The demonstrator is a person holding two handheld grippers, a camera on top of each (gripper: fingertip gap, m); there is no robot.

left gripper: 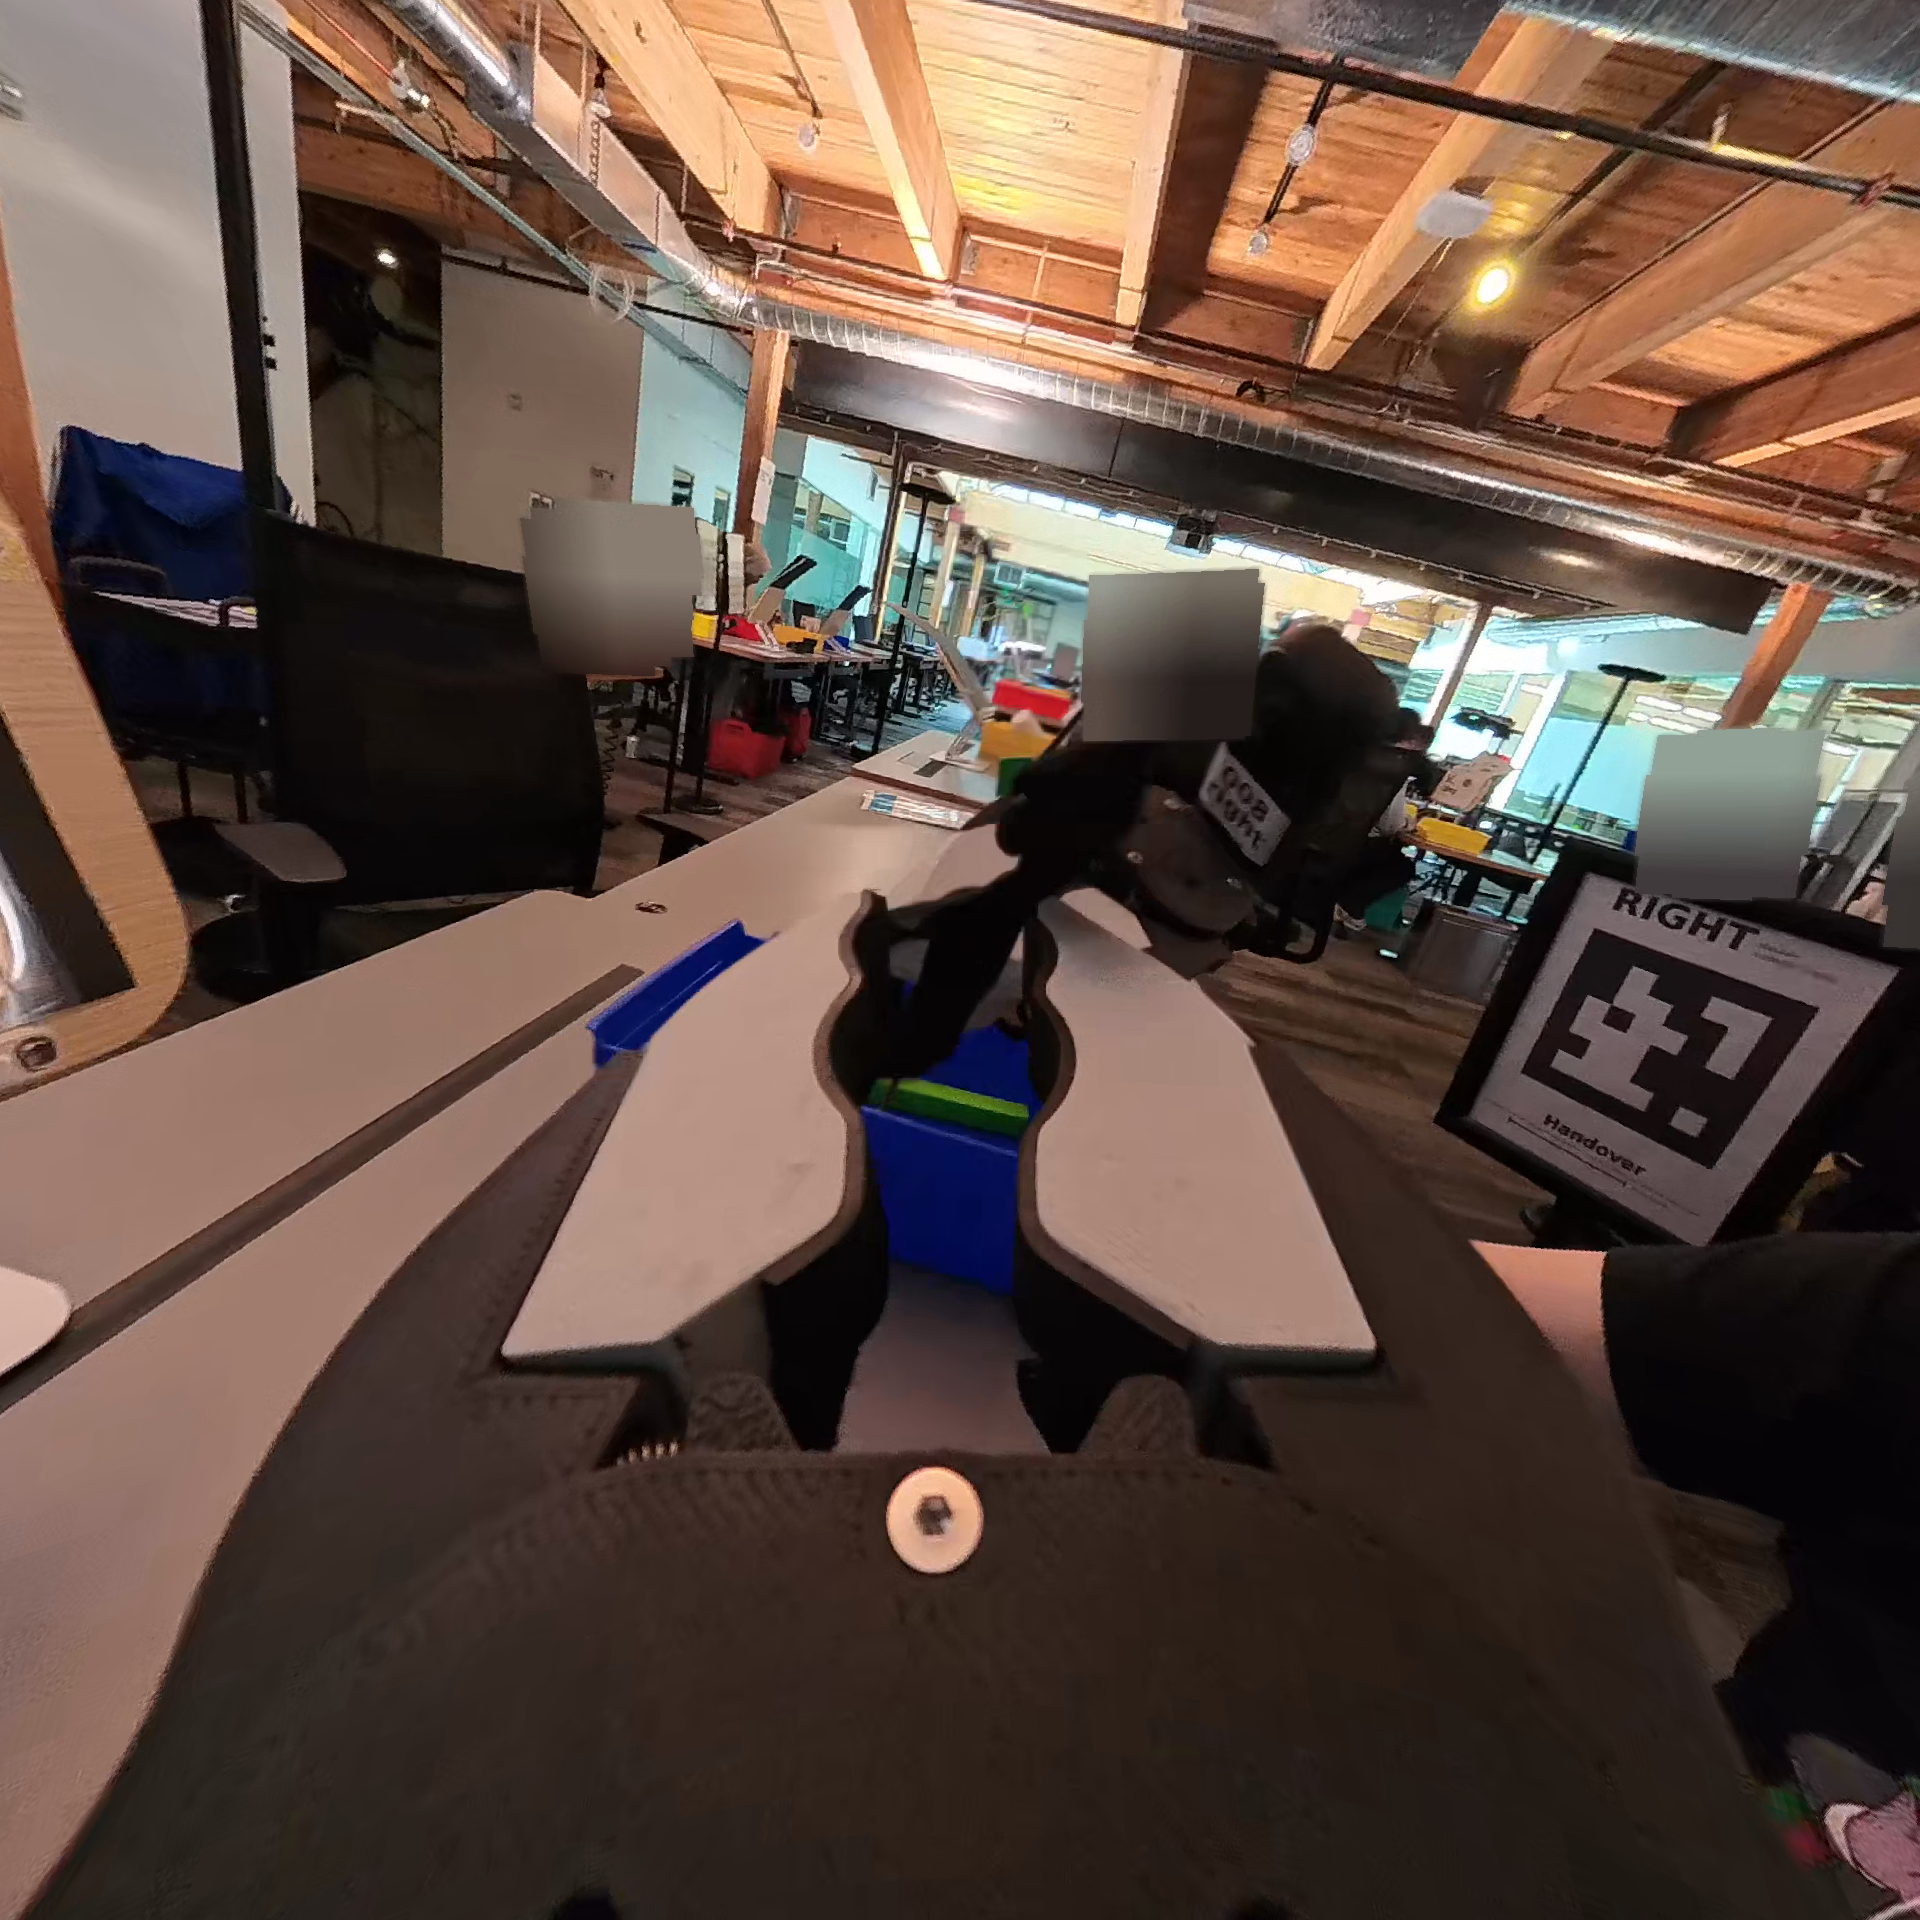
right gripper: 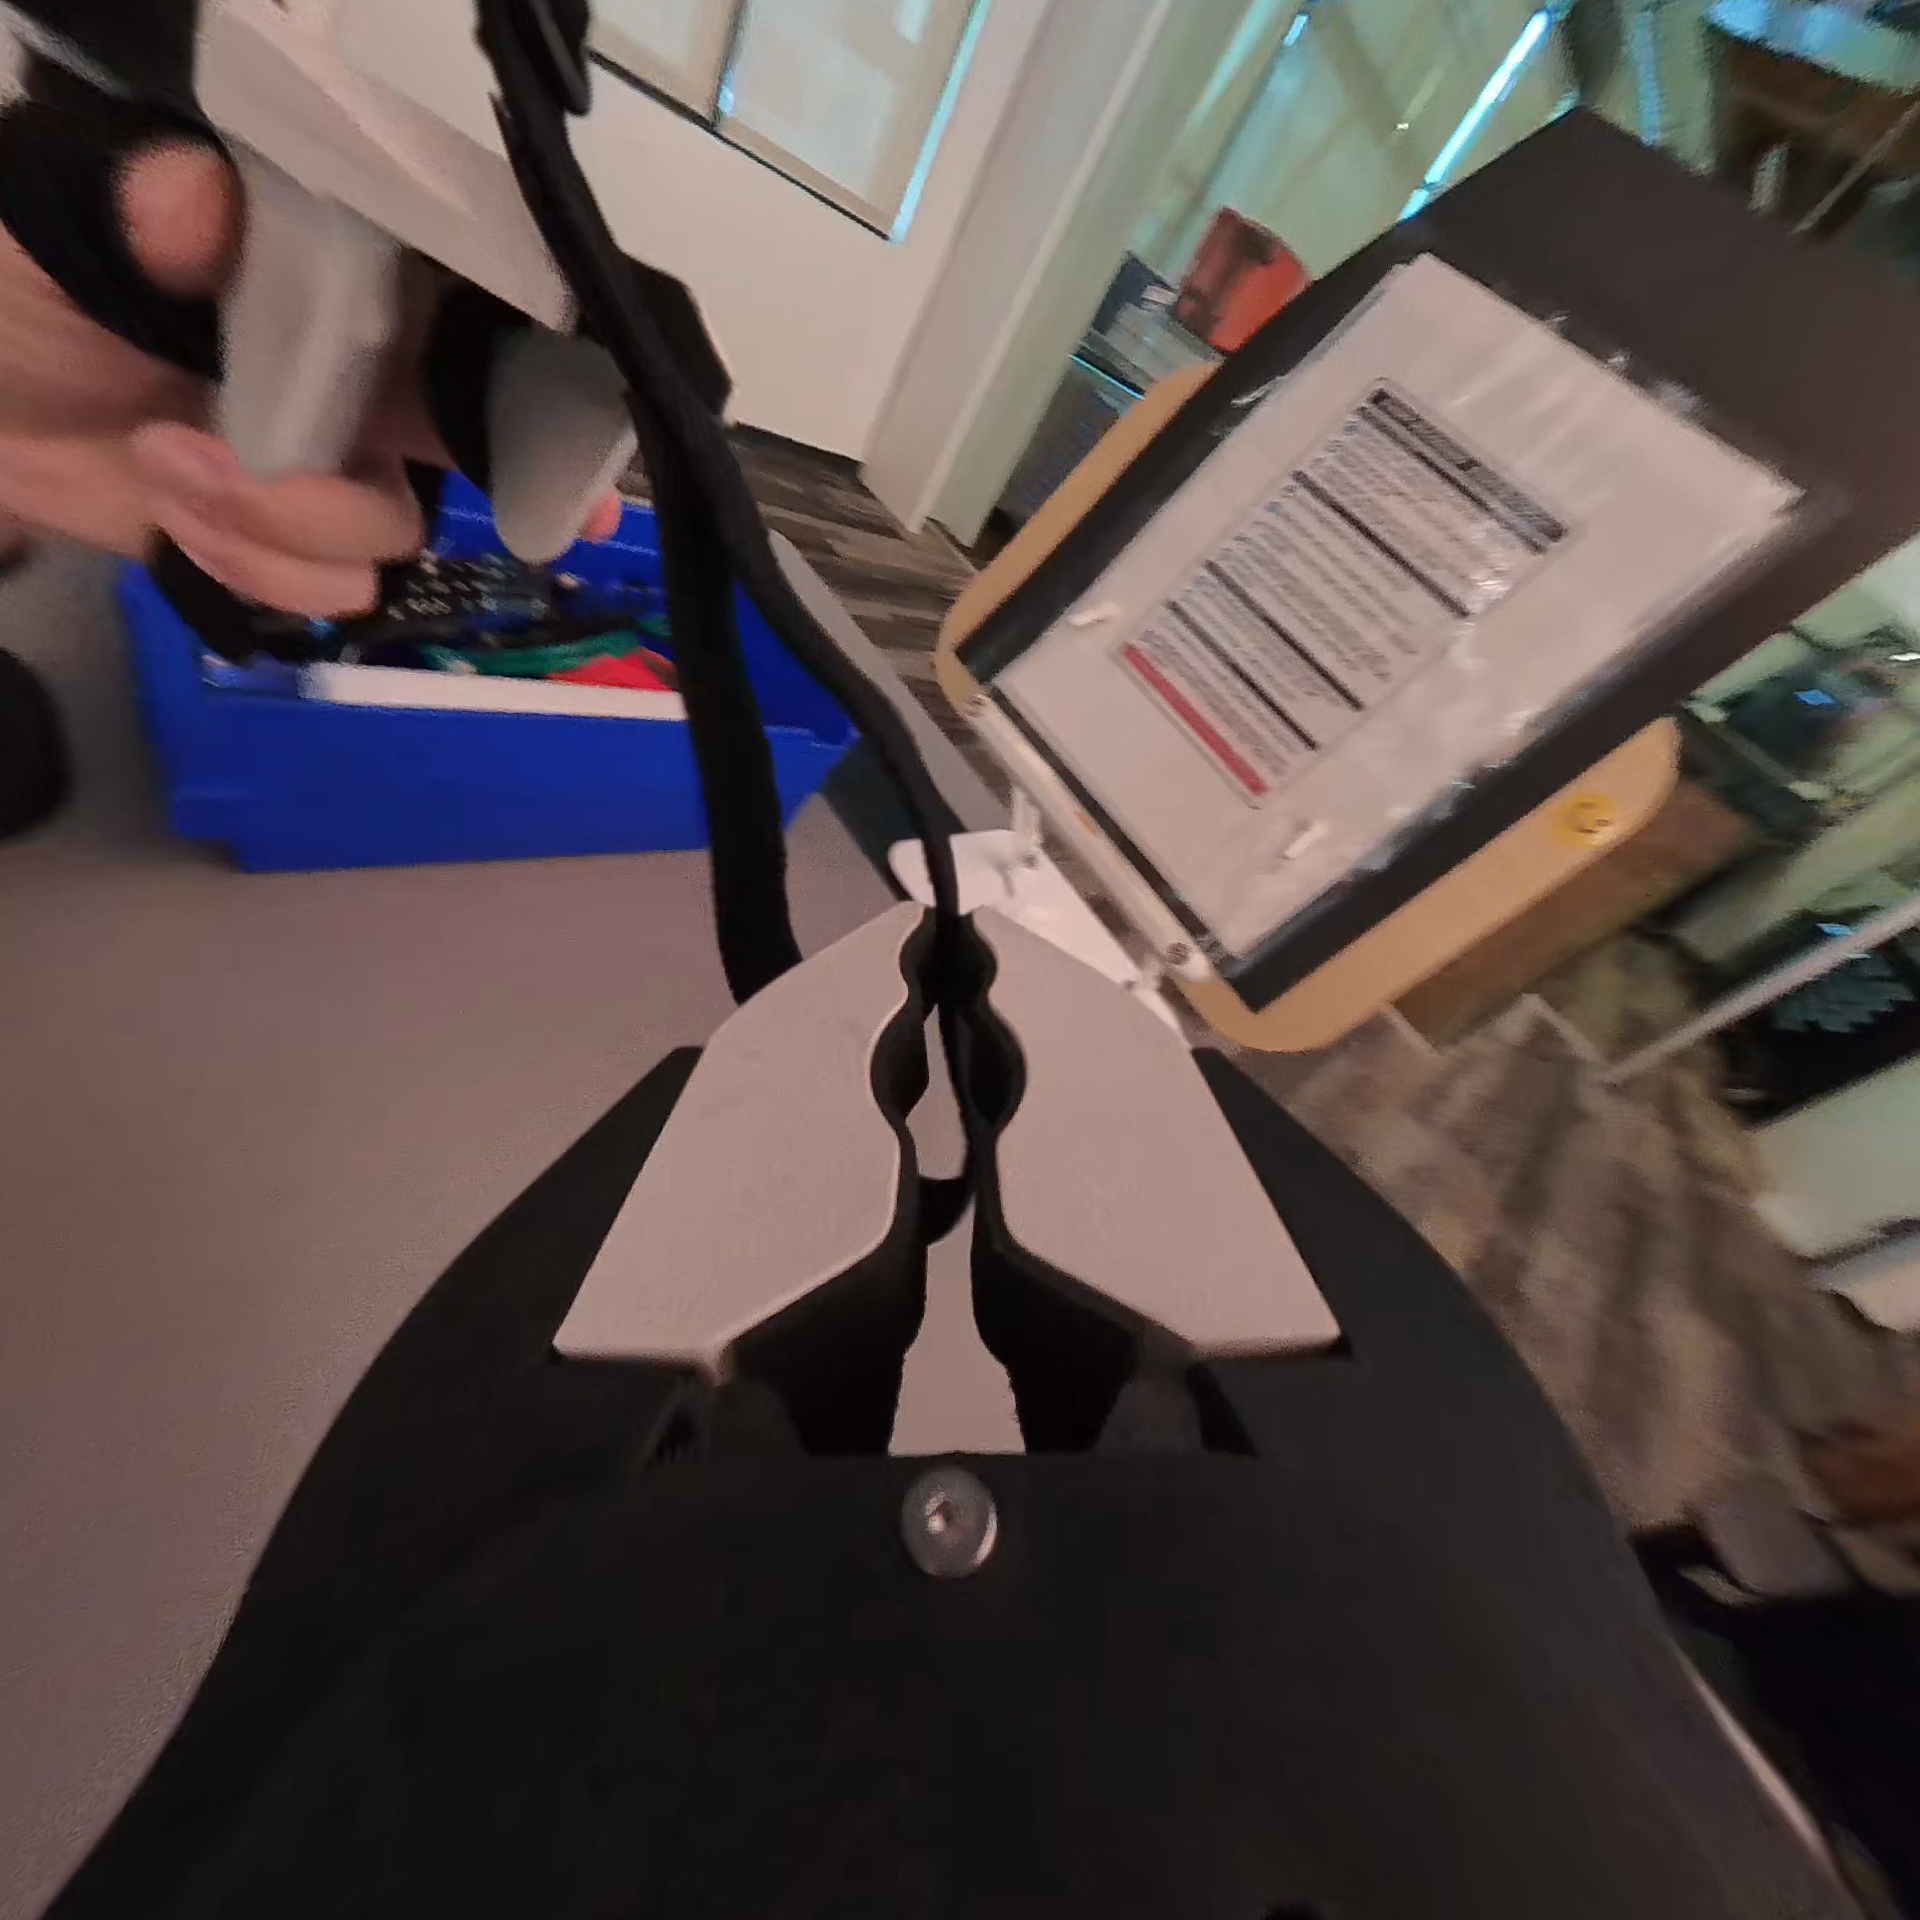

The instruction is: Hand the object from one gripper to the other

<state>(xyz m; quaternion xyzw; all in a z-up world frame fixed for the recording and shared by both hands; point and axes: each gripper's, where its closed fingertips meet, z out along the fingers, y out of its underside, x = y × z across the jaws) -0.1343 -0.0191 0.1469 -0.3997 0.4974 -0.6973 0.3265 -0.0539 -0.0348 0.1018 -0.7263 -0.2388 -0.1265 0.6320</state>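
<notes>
Black strap point(right gripper: 717, 665): pinched at one end between near-closed fingers of right gripper point(right gripper: 948, 925), running up past them; other end lay between left gripper point(left gripper: 951, 966) fingers, parted narrowly around it, grip uncertain, apparently mid-handover above blue bin point(right gripper: 468, 769)

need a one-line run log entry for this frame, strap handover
phase: handover mid | right tool: shut on black strap | left tool: open around strap, not gripping | blue bin: on table beyond
</notes>
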